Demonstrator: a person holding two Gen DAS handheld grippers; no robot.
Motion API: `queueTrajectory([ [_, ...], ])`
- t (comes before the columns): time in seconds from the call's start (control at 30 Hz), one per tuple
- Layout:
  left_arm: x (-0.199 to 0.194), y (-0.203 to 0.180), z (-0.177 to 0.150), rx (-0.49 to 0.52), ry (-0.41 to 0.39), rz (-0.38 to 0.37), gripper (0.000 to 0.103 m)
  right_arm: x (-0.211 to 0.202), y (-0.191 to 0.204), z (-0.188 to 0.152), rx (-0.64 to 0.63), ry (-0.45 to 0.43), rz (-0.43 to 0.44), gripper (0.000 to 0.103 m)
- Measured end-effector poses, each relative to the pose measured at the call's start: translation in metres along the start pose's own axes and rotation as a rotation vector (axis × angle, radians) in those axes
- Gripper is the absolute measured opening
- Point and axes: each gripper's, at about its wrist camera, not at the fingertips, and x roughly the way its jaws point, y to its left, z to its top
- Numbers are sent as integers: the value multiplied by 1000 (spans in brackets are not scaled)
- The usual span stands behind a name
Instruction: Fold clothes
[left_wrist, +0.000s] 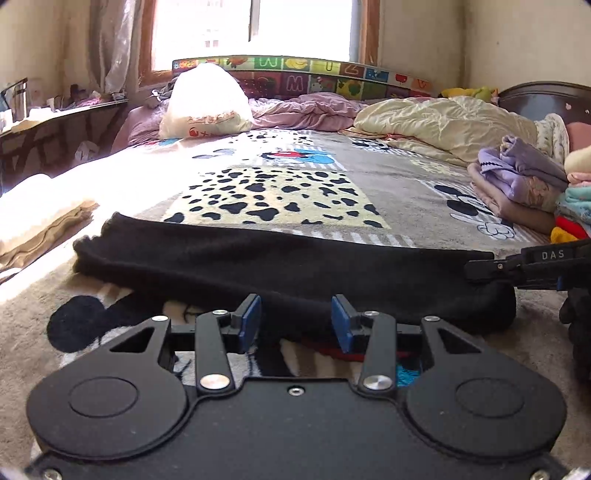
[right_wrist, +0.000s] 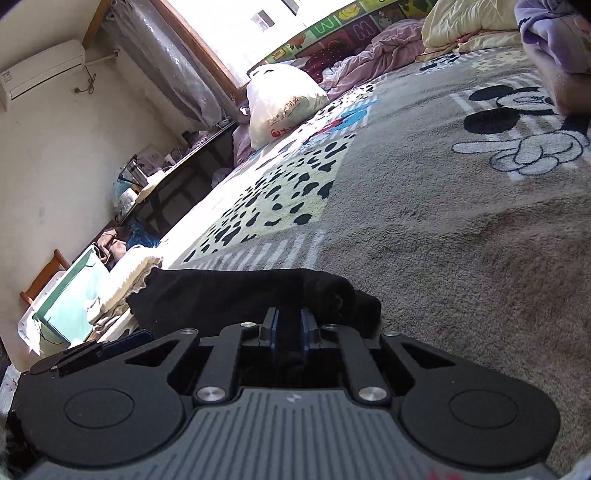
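Folded clothes pile (left_wrist: 532, 184) cut by right edge, window view washed out

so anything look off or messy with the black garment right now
Nothing damaged. The black garment lies as a long folded band across the bed blanket, its left end rumpled. The right gripper pinches its right end; the left gripper is open.

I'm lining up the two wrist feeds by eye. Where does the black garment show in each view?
Left wrist view: the black garment stretches across the middle, just beyond the open left claw.
Right wrist view: the garment lies at lower centre, its end pinched in the right claw.
Shared landmark: the white plastic bag near the window.
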Motion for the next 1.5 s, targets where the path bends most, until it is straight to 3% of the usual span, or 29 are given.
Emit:
queueTrajectory([
  [0.1, -5, 52, 2, -232, 21, 26, 41, -5, 1, -1, 8, -23, 13, 18],
  [0.2, 2, 97, 3, -485, 26, 5, 45, -8, 2, 1, 17, -58, 30, 24],
  [0.27, 13, 121, 2, -607, 32, 10, 45, -12, 3, 3, 5, -89, 28, 28],
  [0.43, 35, 165, -1, -834, -12, -33, 45, -8, -5, 4, 31, -74, 21, 28],
  [0.53, 48, 183, 1, -912, -28, -60, 45, -6, -10, 4, 47, -75, 35, 28],
  [0.63, 60, 199, 1, -998, -35, -83, 37, -4, -18, 3, 87, -74, 59, 26],
  [0.87, 73, 222, 1, -1113, -64, -135, 35, -1, -31, 3, 155, -75, 99, 25],
  [1.13, 85, 229, 7, -1122, -73, -126, 34, 1, -36, 3, 174, -76, 114, 24],
  [1.33, 80, 221, 14, -1052, -71, -56, 12, 1, -38, 3, 186, -77, 119, 23],
  [1.5, 50, 182, 45, -871, -162, -83, 11, 0, -38, 3, 196, -77, 124, 23],
])
